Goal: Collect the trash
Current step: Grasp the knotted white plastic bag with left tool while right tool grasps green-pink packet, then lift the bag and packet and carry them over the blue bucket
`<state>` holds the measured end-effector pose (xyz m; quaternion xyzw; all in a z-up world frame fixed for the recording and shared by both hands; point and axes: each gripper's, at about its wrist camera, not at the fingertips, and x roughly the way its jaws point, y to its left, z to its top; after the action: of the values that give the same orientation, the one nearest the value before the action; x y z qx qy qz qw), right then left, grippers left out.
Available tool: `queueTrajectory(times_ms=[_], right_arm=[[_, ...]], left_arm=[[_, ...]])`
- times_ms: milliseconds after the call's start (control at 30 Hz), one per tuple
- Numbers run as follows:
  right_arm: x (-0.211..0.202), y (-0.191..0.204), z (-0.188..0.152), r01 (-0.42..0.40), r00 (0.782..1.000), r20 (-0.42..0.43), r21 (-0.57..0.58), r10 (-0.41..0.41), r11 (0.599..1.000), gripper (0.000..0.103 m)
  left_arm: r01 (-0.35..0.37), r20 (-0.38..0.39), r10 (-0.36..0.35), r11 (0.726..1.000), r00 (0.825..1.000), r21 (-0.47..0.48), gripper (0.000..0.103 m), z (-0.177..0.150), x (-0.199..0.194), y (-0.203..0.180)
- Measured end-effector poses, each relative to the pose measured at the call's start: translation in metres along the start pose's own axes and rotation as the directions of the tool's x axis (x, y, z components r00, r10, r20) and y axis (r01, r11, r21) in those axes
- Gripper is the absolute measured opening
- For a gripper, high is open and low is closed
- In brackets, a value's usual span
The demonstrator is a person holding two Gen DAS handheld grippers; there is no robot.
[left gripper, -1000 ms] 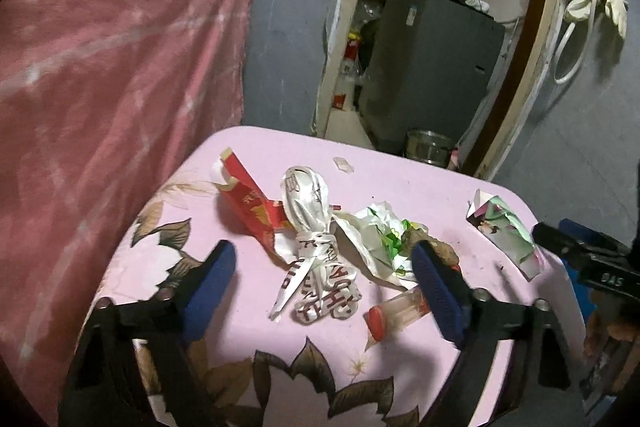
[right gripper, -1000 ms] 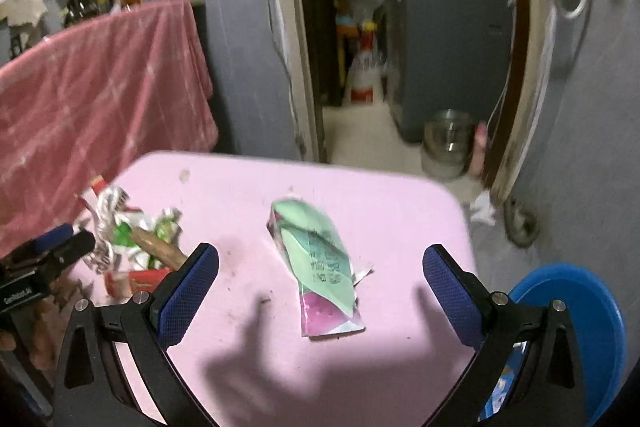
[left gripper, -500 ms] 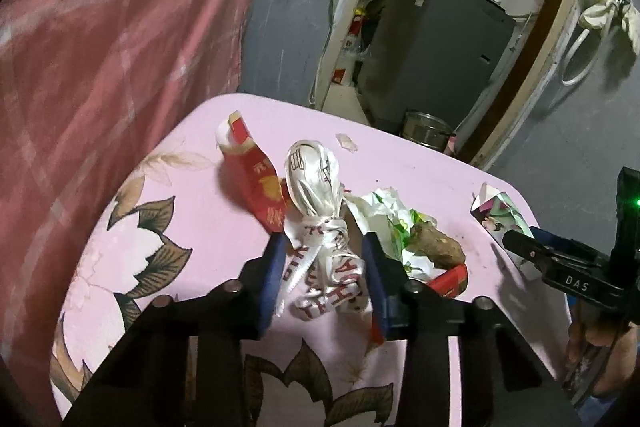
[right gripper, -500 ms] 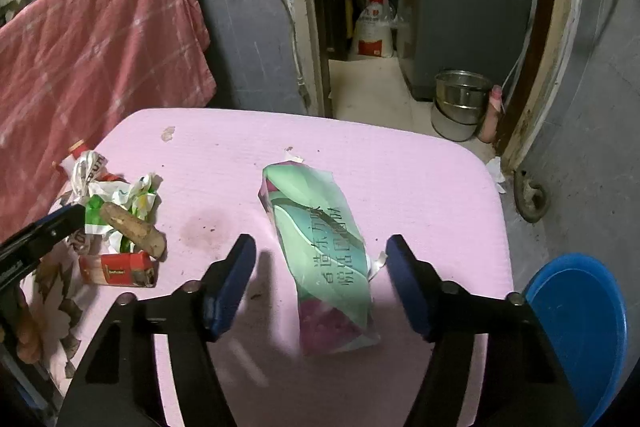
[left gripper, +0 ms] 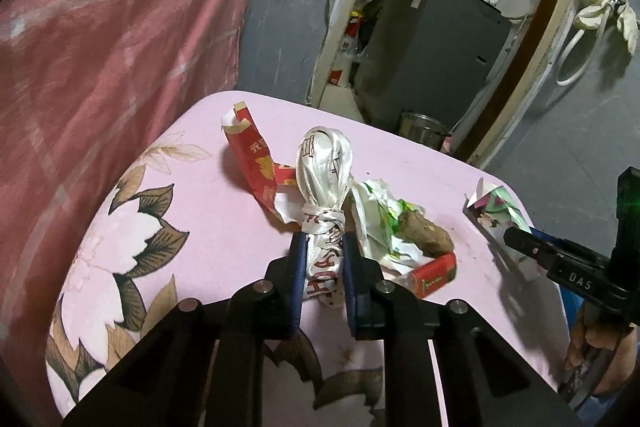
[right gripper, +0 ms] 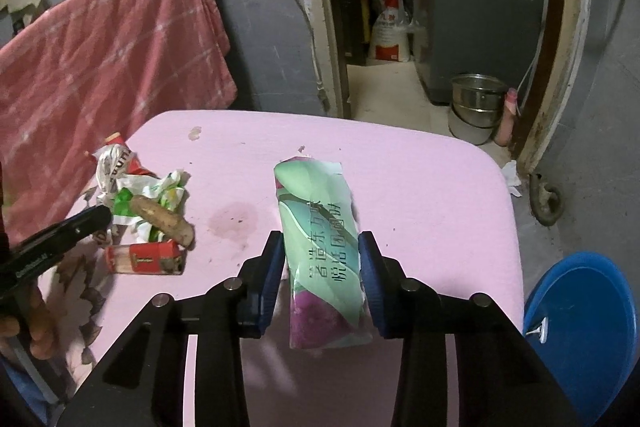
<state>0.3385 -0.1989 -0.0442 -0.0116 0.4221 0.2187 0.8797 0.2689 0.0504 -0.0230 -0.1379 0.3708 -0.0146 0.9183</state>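
Both jaws narrowed, closing: "DAS" on right gripper (left gripper: pixel 520 241)

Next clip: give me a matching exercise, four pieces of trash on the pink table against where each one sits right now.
Things:
1. knotted white bag
2. green wrapper
3. red box
4. brown root

Places:
A. on the crumpled green-white paper
B. between the right gripper's fingers
C. between the left gripper's fingers
D. flat on the table, nearer the camera than the root

Pairs: 1-C, 2-B, 3-D, 4-A
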Motion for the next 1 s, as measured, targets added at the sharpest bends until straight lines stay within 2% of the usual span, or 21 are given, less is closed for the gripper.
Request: queueTrajectory(times_ms=[333, 533, 733, 1000], right_arm=[[-0.028, 0.012, -0.019, -0.036, 0.995, 0.092, -0.041, 0.04, 0.999, 0.034], [-0.054, 0.022, -0.034, -0.033, 0.975, 0.219, -0.076, 0.049, 0.997, 0.034], [-0.091, 0.024, -0.051, -0.017, 0.927, 0.372, -0.097, 0.053, 0.995, 0.034], [-0.137, 0.018, -0.069, 0.088, 0.846, 0.533, -0.099, -0.022, 0.991, 0.034]], left_arm=[[0.051, 0.077, -0.056, 0.997, 0.995, 0.055, 0.013, -0.024, -0.029, -0.021], [0.059, 0.142, -0.072, 0.994, 0.987, 0.096, 0.013, -0.034, -0.044, -0.041], [0.094, 0.215, -0.118, 0.988, 0.969, 0.118, 0.013, -0.037, -0.06, -0.06], [0.135, 0.301, -0.186, 0.974, 0.935, 0.182, 0.013, -0.036, -0.075, -0.105]])
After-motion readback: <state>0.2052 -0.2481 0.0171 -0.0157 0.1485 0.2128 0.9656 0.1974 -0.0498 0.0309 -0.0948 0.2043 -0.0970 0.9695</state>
